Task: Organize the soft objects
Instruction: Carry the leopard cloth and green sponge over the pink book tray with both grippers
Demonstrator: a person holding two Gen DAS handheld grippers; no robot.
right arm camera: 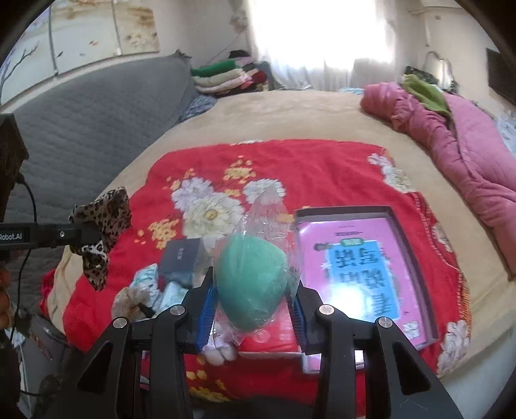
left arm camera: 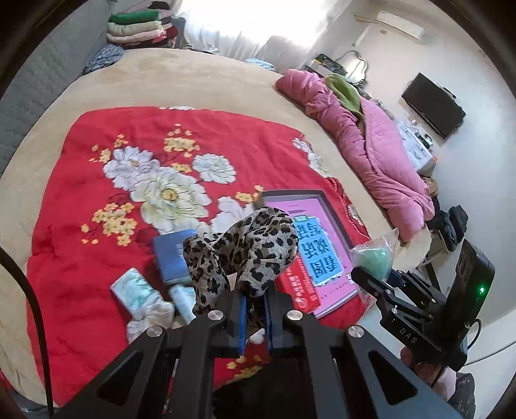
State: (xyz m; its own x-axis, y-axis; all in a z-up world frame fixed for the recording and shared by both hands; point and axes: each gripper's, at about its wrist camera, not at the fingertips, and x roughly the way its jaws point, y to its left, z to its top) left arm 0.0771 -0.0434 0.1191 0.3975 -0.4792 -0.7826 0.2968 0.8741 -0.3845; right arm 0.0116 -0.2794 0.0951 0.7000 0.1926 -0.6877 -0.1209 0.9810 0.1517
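My left gripper (left arm camera: 255,309) is shut on a leopard-print cloth (left arm camera: 245,251) and holds it above the red floral quilt (left arm camera: 96,193). The cloth also shows at the left of the right wrist view (right arm camera: 103,225). My right gripper (right arm camera: 253,309) is shut on a green sponge in a clear plastic bag (right arm camera: 251,277), held above the quilt (right arm camera: 290,161). The bag also shows at the right of the left wrist view (left arm camera: 374,258). Tissue packs (left arm camera: 132,290) and a white crumpled cloth (left arm camera: 151,319) lie on the quilt below.
A pink book in a grey box lid (left arm camera: 319,245) and a blue box (left arm camera: 171,254) lie on the quilt. A rolled pink duvet (left arm camera: 371,154) lies along the bed's right side. Folded clothes (left arm camera: 135,29) are stacked at the far end by the grey headboard (right arm camera: 80,129).
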